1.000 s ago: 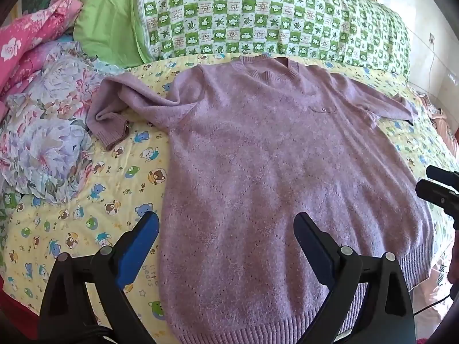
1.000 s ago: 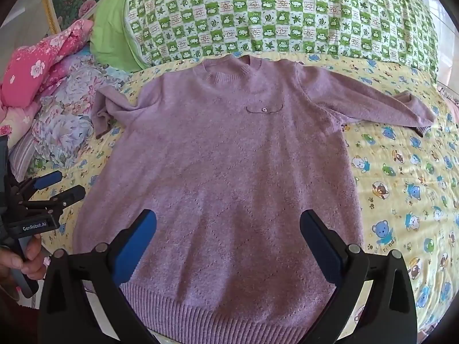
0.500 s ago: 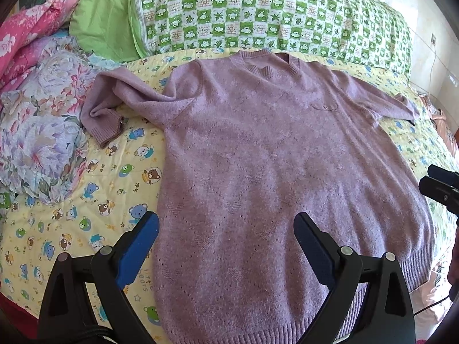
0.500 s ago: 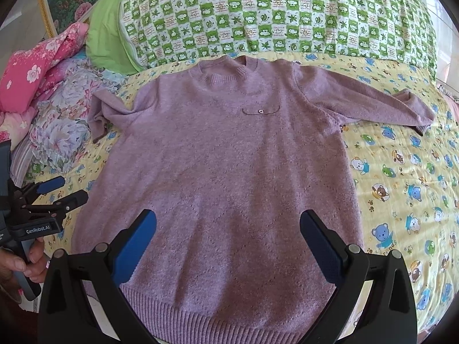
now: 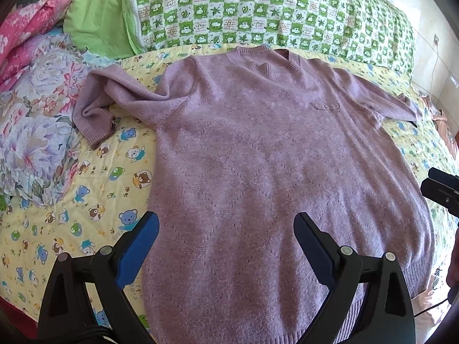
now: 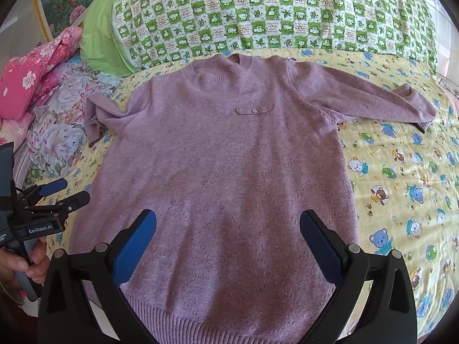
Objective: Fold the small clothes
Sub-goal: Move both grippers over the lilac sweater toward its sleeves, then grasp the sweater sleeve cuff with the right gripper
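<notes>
A purple knit sweater [image 5: 258,157] lies flat, front up, on the yellow bear-print sheet [image 5: 86,200]; it also shows in the right wrist view [image 6: 223,172]. Its left sleeve [image 5: 114,97] is bunched and folded over, its right sleeve [image 6: 373,100] lies stretched out. My left gripper [image 5: 226,229] is open and empty above the sweater's lower left part. My right gripper [image 6: 228,226] is open and empty above the hem's middle. Each gripper shows at the edge of the other's view: the right one [image 5: 439,186], the left one [image 6: 60,192].
A green checked pillow [image 6: 272,11] and a plain green one [image 5: 97,14] lie past the collar. Floral bedding [image 5: 34,114] and a pink floral cloth [image 6: 31,80] are piled at the left. The bed's front edge runs just below the hem.
Both grippers have moved a little forward over the sweater. The sweater has not moved and both grippers stay open.
</notes>
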Motion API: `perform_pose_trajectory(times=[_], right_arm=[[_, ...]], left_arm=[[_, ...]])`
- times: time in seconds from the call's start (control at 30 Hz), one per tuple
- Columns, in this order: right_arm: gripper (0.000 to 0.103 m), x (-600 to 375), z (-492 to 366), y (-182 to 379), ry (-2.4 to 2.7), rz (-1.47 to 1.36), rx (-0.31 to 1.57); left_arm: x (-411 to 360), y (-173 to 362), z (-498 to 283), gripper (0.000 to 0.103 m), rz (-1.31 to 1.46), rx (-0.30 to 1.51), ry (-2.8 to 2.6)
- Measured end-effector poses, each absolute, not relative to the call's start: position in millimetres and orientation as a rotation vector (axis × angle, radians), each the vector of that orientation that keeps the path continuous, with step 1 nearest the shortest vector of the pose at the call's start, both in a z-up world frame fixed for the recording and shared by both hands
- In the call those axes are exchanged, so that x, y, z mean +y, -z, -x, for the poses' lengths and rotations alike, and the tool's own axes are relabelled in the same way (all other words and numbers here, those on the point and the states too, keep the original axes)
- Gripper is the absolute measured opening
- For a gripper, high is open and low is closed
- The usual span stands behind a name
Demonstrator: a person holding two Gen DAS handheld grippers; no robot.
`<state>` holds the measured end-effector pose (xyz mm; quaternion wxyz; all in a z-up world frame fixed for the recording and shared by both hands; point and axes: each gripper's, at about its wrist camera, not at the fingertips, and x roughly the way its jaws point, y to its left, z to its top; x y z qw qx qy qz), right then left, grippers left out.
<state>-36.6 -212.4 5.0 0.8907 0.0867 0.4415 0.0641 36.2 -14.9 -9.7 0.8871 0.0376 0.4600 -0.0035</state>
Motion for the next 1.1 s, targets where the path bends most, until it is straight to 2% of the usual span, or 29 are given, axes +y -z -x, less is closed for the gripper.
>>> perform_pose_trajectory(times=[0.33,0.73,0.8,0.9,0.97,1.1], right_arm=[[0.100,-238,29,-3,-0.093,-0.178,0.899],[0.100,-352,7,4,0.121,-0.187,0.846],[0.096,-377,4,3,0.161,-0.206,0.839],[0.083,-423,-7,6,0.238,-0.228,0.845],[0.070,-455,-15,12,0.299,-0.253,0.863],[0.061,-512,-35,22,0.400,-0.299,0.883]], left_arm=[[-22,9,-56,0.095,-0.053,0.946,0.013],[-29,-2,-117,0.095,-0.040,0.917,-0.006],[-30,-4,-130,0.095,-0.040,0.909,-0.010],[-33,-5,-150,0.095,-0.047,0.898,-0.019],[-35,-5,-165,0.095,-0.047,0.898,-0.023],[-42,-1,-193,0.095,-0.037,0.906,-0.025]])
